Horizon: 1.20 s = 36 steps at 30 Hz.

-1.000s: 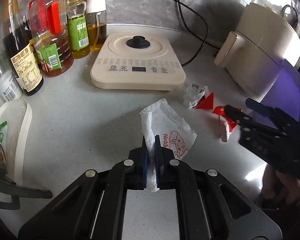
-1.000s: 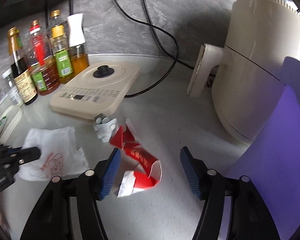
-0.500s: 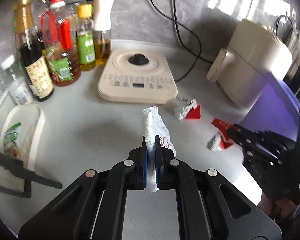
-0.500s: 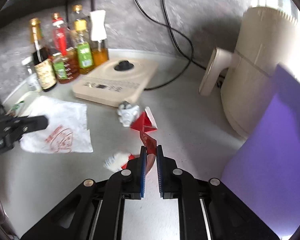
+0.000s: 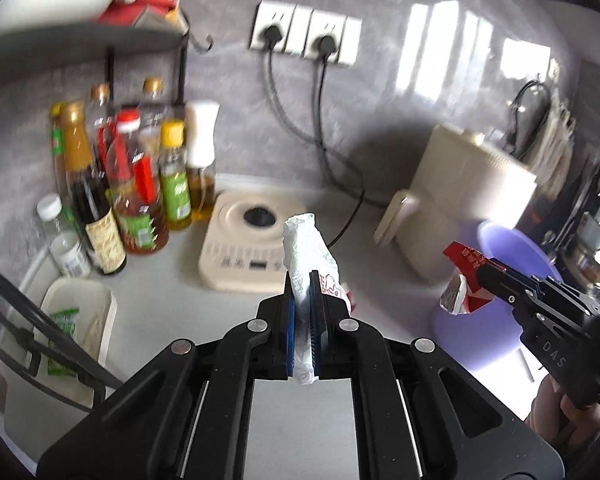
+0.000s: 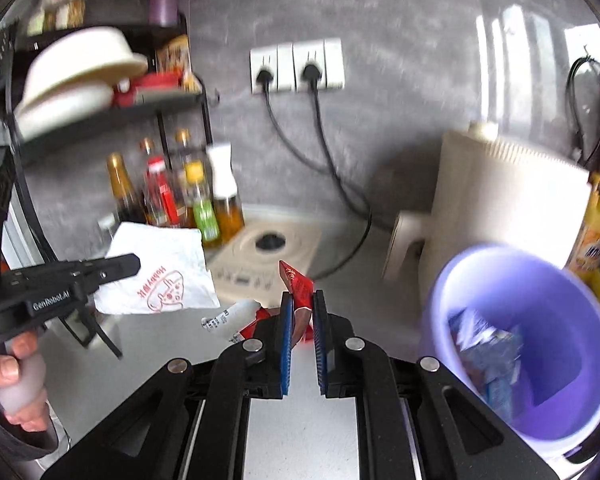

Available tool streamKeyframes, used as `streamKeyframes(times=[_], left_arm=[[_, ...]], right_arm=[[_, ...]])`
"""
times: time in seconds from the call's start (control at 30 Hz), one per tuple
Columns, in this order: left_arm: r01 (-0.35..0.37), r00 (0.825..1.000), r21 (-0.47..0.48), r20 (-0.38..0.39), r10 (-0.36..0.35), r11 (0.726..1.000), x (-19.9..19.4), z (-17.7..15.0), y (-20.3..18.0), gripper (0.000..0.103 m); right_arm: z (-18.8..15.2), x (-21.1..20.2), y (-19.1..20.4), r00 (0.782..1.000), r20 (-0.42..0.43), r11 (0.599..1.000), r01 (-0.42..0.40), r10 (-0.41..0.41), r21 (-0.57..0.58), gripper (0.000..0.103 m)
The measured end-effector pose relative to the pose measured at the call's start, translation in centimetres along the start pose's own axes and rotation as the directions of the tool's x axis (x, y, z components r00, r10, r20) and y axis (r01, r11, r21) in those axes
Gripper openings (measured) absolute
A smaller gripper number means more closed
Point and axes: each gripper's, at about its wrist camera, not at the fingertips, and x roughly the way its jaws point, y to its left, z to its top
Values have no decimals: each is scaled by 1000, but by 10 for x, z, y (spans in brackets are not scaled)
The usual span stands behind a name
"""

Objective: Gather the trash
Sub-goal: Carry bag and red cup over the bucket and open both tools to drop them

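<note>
The purple bin sits at four o'clock, near the right gripper, which squeezes a red wrapper. The left gripper pinches a white bag up in the air. Both are floppy and could slip out or miss the bin.

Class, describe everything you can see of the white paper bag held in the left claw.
The white paper bag is thin, crinkled paper with a red cartoon outline and red lettering printed on one face. The left claw pinches one edge, its blue pads shut on the paper, and holds the bag clear of the counter. From the left wrist view it stands up folded and narrow; from the right it hangs as a broad creased sheet. Nothing else touches it.
</note>
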Motion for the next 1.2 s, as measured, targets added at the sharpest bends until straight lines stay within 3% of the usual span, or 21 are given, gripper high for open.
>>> streamKeyframes(times=[0.2,0.53,0.9,1.2], left_arm=[[39,998,31,53,-41,999,-12,13,-21,7],[121,989,82,78,-128,989,-4,29,-58,7],[223,968,144,84,-237,964,7,43,-101,7],[273,951,168,102,-292,947,10,54,-113,7]], right_arm=[[16,-32,-13,997,69,999,32,-33,3,10],[24,-64,-59,983,108,988,146,-150,48,10],[20,-81,-111,952,94,954,280,-290,107,11],[18,-78,-134,943,61,939,317,-327,130,11]])
